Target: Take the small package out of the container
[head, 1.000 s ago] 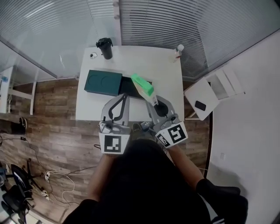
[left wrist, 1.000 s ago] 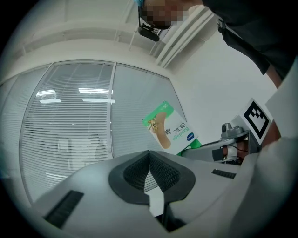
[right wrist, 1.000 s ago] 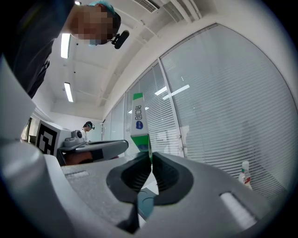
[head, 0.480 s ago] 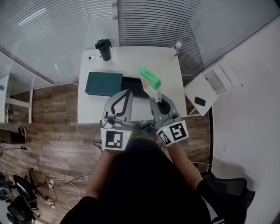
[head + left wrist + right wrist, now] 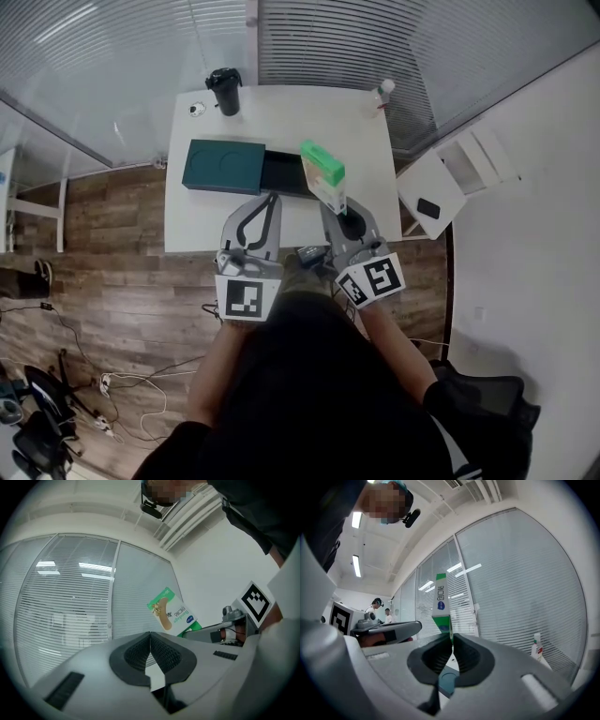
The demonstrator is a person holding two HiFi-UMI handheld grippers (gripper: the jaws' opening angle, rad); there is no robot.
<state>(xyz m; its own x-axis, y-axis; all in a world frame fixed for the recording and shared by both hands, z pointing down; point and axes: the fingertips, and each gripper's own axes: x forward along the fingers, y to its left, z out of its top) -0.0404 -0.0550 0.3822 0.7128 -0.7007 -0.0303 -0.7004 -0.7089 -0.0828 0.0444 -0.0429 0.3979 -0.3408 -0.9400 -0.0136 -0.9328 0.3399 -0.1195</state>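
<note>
We're risking the small green-and-white cardboard package (image 5: pixel 323 174) twisting out: right gripper (image 5: pixel 452 640) is clenching only its 6 o'clock edge, left gripper (image 5: pixel 150 637) sitting shut, empty.

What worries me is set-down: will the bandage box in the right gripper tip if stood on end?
The bandage box looks tall and thin, so likely. It seems stiff and light: it stands flat though the right gripper pinches only its bottom edge.

Green-white small package (image 5: pixel 323 175) upright, aloft, dark green container (image 5: pixel 223 166) flat
</note>
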